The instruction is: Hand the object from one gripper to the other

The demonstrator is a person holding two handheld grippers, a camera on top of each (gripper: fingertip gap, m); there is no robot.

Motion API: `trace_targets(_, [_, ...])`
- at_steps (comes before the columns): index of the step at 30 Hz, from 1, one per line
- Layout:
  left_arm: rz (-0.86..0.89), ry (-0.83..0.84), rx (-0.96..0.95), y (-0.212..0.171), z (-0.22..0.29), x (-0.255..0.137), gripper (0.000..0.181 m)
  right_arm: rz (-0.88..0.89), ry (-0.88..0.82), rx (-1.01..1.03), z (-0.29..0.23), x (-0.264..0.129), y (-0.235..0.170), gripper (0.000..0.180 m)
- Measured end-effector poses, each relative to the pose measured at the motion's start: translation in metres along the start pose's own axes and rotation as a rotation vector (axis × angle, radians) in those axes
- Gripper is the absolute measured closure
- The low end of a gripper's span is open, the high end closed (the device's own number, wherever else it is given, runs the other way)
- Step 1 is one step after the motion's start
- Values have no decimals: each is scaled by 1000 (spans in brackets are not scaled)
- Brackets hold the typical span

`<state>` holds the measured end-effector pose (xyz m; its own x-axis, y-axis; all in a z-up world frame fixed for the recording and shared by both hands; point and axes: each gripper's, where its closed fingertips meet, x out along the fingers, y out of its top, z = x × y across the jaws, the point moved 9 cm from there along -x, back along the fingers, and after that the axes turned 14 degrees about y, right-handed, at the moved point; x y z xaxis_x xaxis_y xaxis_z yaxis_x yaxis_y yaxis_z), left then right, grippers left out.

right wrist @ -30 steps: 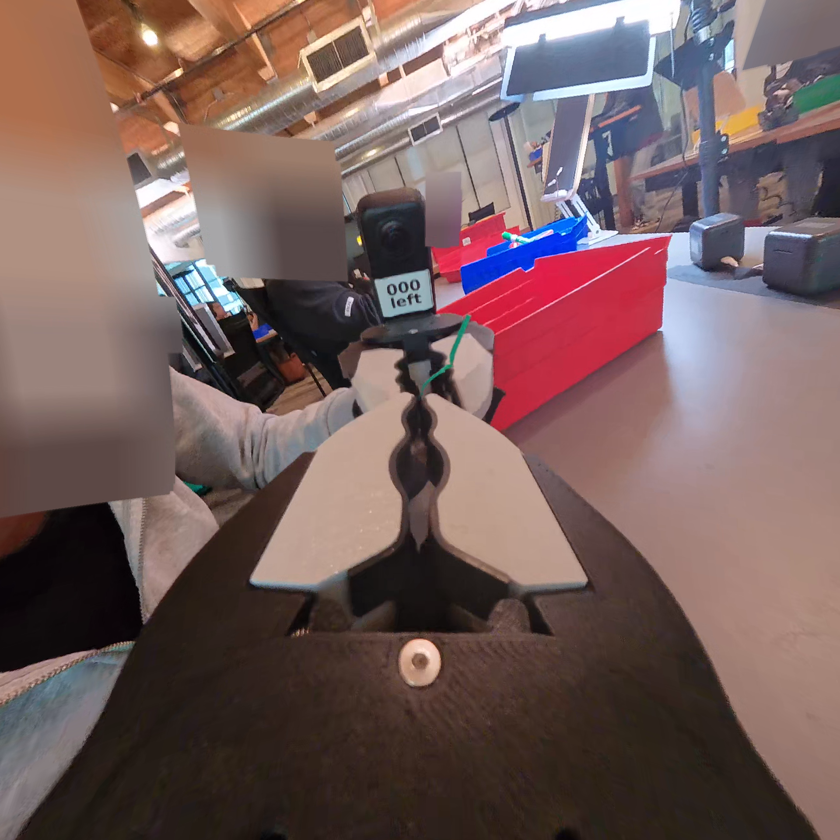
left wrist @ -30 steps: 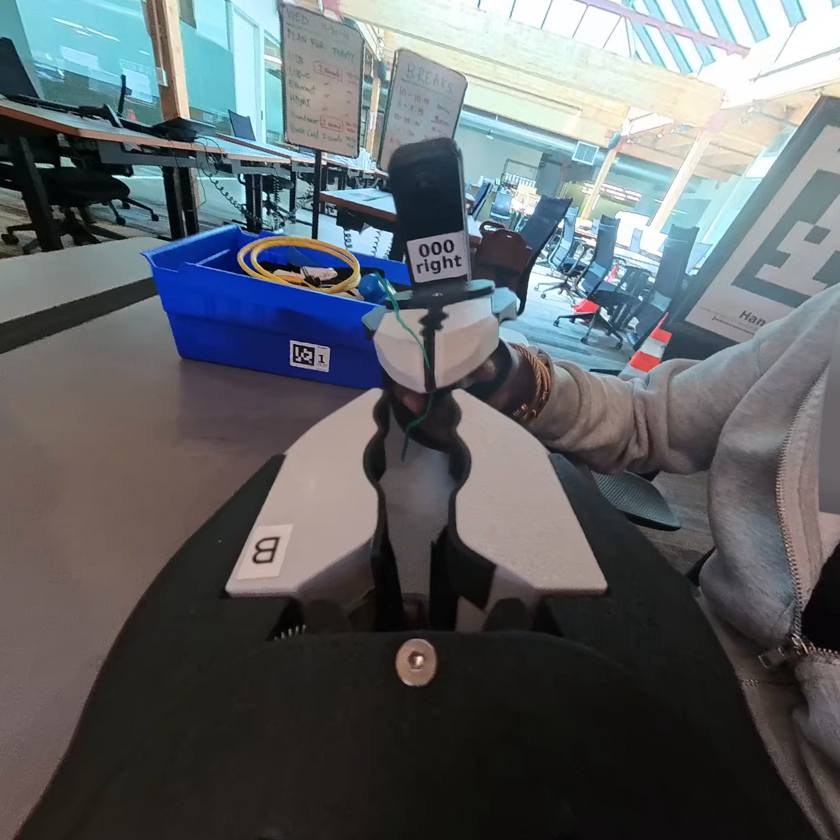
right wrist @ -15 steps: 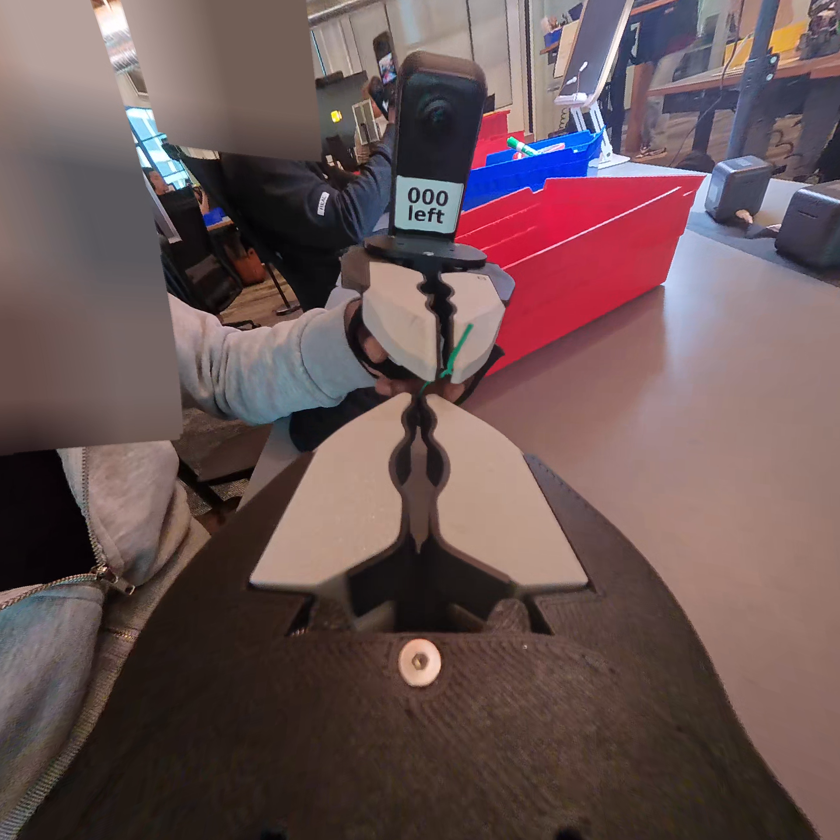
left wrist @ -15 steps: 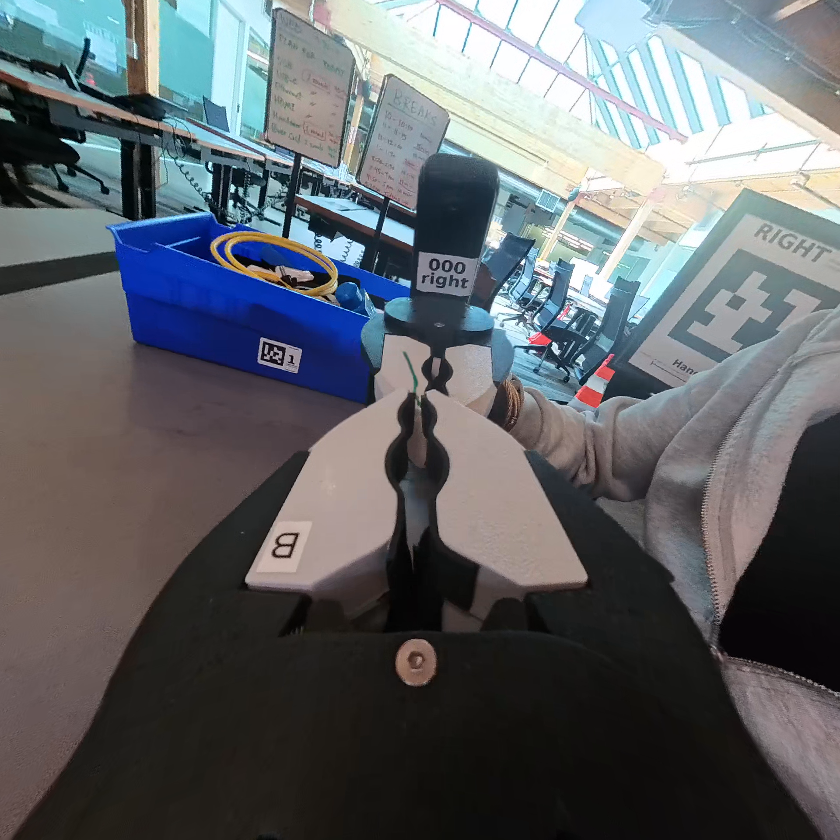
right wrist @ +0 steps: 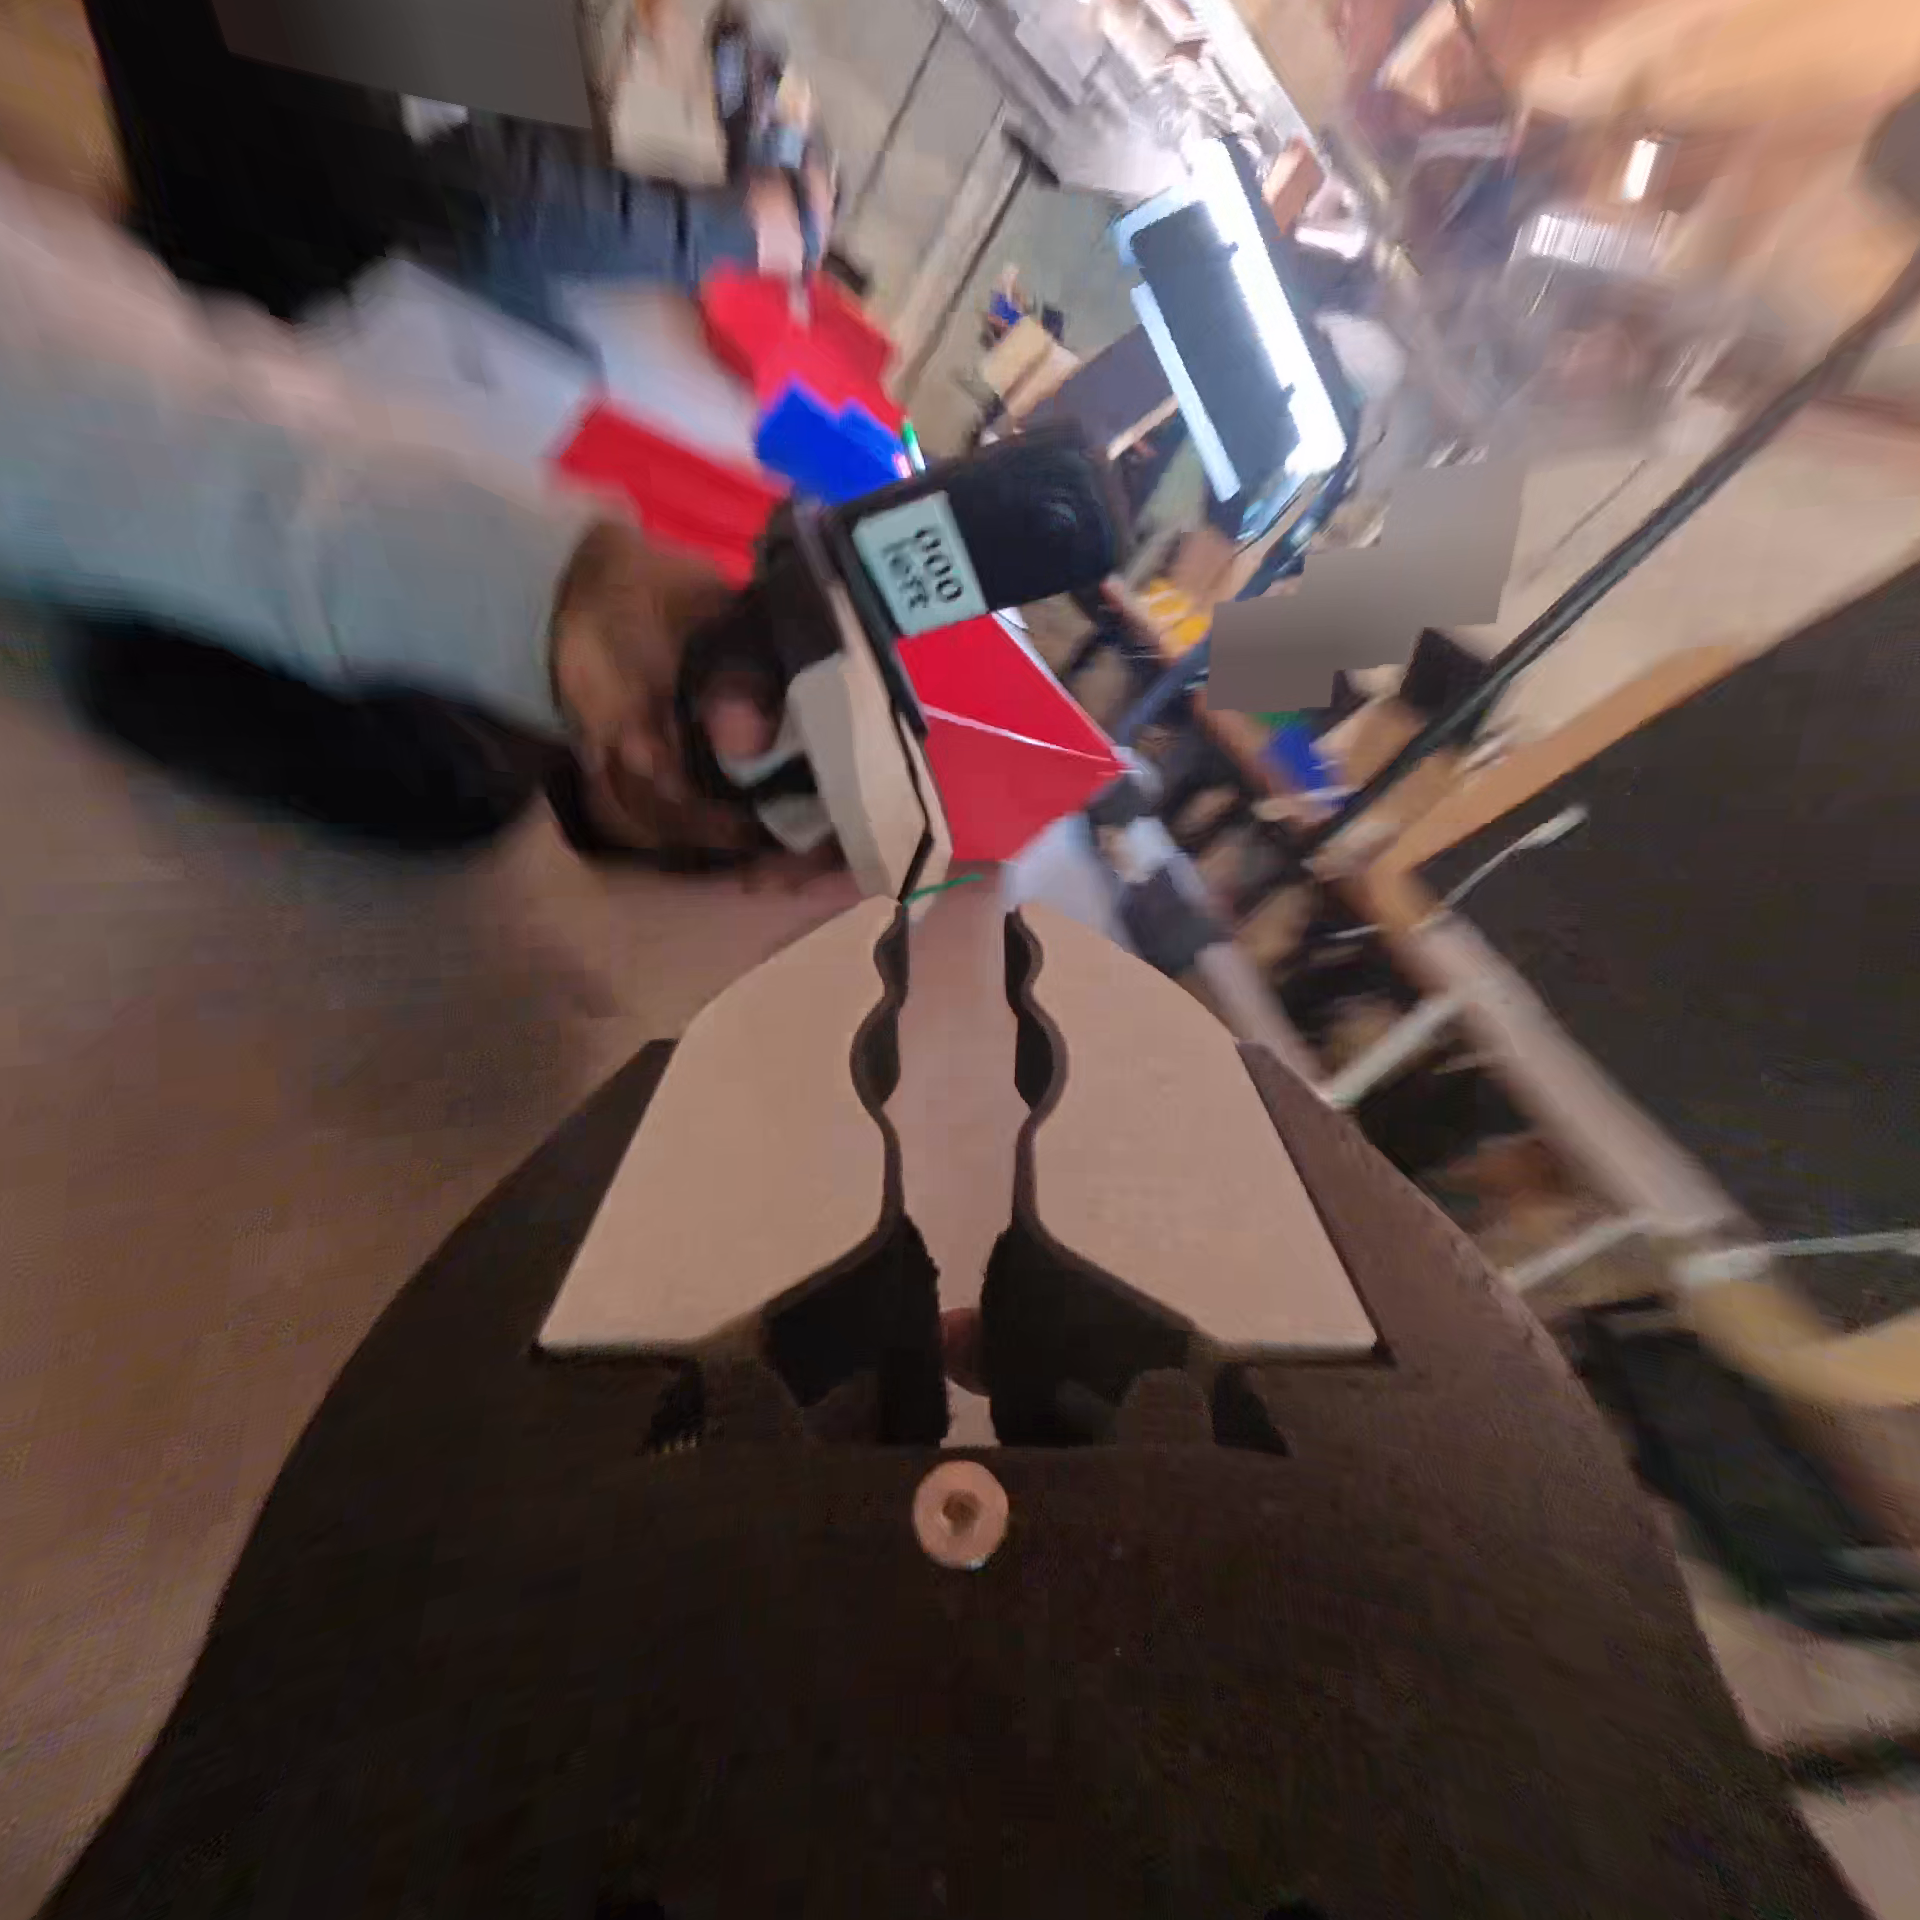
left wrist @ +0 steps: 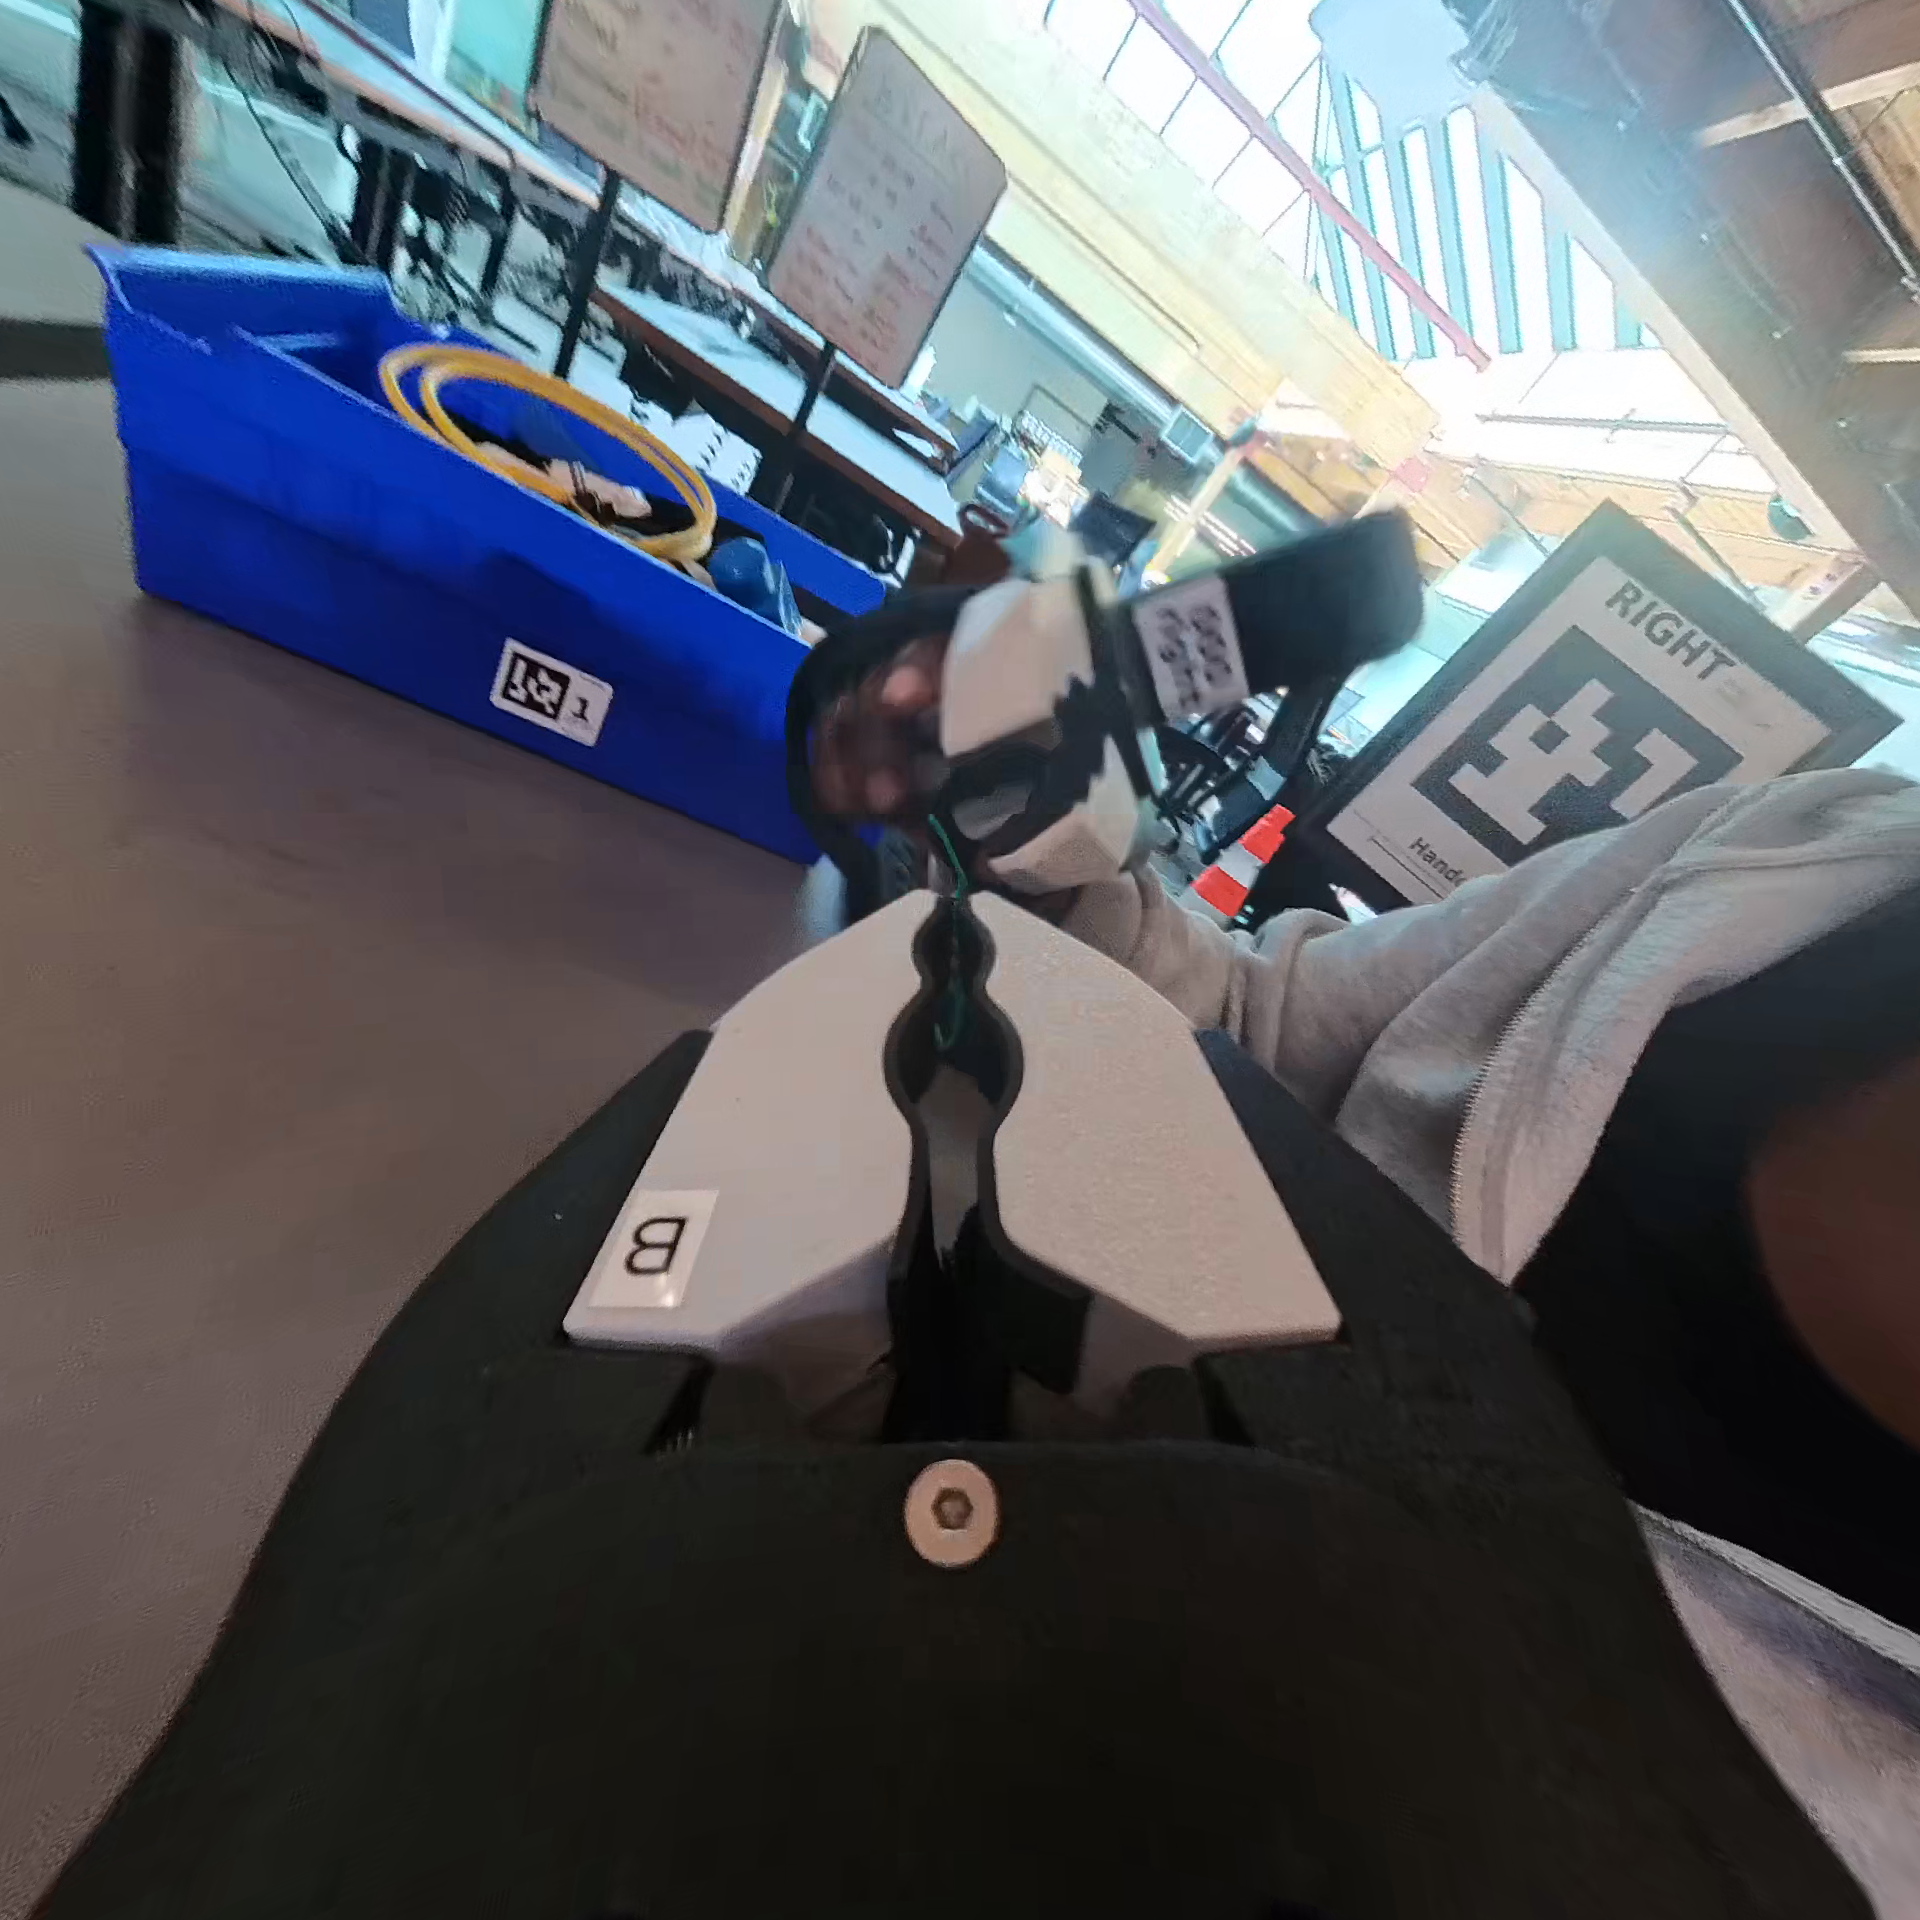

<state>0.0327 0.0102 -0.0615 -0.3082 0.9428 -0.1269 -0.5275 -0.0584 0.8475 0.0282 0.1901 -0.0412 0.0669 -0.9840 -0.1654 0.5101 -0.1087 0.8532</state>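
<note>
The object is a thin green wire. My left gripper is shut on it; the wire sticks out past the tips and also runs back between the fingers. In the right wrist view, which is blurred, the left gripper lies rolled on its side with the green wire poking out at its tip. My right gripper is open with a clear gap and nothing in it, its tips just short of the wire. In the left wrist view the right gripper is tilted sideways, close in front of my left tips.
A blue bin holding a yellow cable coil stands on the grey table at the left. A black-and-white marker board and an orange cone are at the right. A red bin lies behind the left gripper.
A second ago the right gripper held the wire and the left was slightly open. The left shut on it, then the right opened. Both grippers have rolled sideways.
</note>
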Motion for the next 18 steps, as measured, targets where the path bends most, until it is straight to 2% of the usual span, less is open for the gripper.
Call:
trace_targets(3, [-82, -24, -33, -6, 0, 4, 181, -341, -97, -581, -23, 5, 0, 160])
trace_targets(5, [-138, -27, -39, -10, 0, 7, 181, -458, -151, -785, -31, 13, -2, 159])
trace_targets(10, [-189, -39, -46, -13, 1, 8, 181, -510, -150, -950, -39, 19, -2, 165])
trace_targets(18, [-244, -45, -67, -16, -1, 7, 180, -594, -89, -1011, -45, 26, -5, 178])
